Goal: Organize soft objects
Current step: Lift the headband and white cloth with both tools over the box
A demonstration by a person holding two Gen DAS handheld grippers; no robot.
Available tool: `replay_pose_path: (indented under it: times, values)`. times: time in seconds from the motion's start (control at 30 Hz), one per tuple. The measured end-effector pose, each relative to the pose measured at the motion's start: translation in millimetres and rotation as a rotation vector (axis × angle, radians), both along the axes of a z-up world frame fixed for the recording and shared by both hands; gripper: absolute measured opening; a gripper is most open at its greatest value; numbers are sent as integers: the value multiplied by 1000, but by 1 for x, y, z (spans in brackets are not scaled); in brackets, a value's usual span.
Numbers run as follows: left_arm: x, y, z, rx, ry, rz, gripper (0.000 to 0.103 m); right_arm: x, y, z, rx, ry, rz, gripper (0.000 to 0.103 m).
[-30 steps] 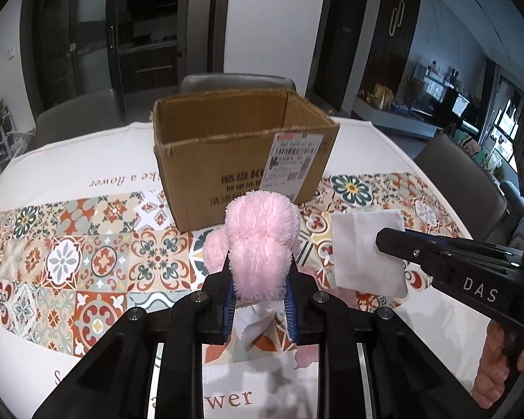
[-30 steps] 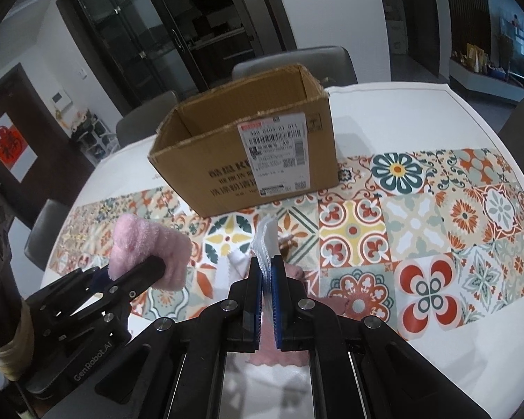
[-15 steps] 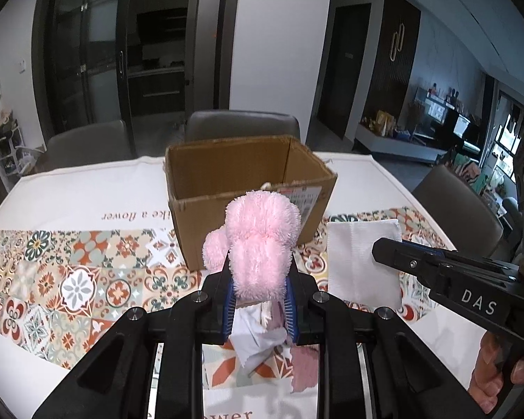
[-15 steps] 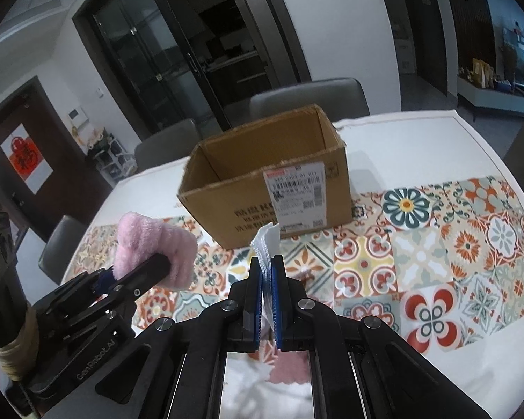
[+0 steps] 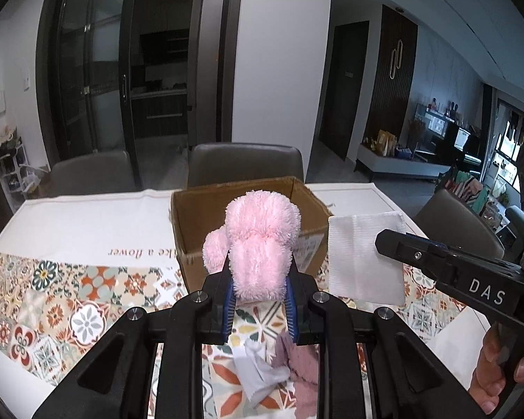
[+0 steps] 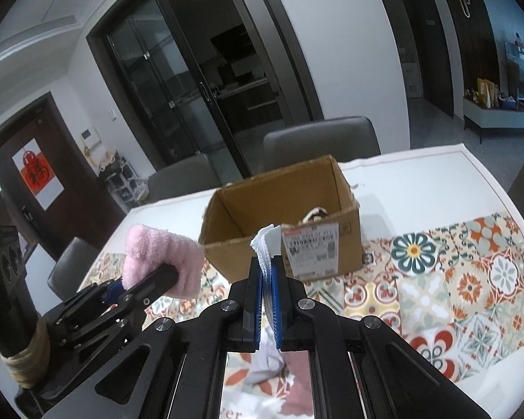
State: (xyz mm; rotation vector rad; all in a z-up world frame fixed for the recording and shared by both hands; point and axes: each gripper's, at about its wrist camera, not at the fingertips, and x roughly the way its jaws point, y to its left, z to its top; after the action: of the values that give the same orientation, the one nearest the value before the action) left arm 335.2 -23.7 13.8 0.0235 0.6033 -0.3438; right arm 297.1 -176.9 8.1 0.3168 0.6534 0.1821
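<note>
Left wrist view, "DAS" on right gripper (image 5: pixel 387 241), "a flower" on tablecloth (image 5: pixel 87 230)

left gripper (image 5: pixel 260 296) raised, jaws clamped, right gripper (image 6: pixel 267 300) level beside it, jaws pinched

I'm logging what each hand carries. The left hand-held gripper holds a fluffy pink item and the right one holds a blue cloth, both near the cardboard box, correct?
Not quite: the right hand-held gripper holds a white cloth, not blue, as the left wrist view shows. The rest stands.
</note>
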Motion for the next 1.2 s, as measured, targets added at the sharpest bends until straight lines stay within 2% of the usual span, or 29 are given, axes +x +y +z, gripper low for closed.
replay_pose_path:
  times: [0.63, 0.93, 1.2]
  values:
    - [50, -8, 20, 12, -53, 9, 24, 53, -3, 26, -3, -78, 13, 7]
    - [82, -12, 13, 20, -48, 16, 24, 87, -2, 25, -16, -84, 20, 6]
    - [109, -16, -3, 29, -24, 19, 24, 117, -5, 12, -28, -63, 27, 6]
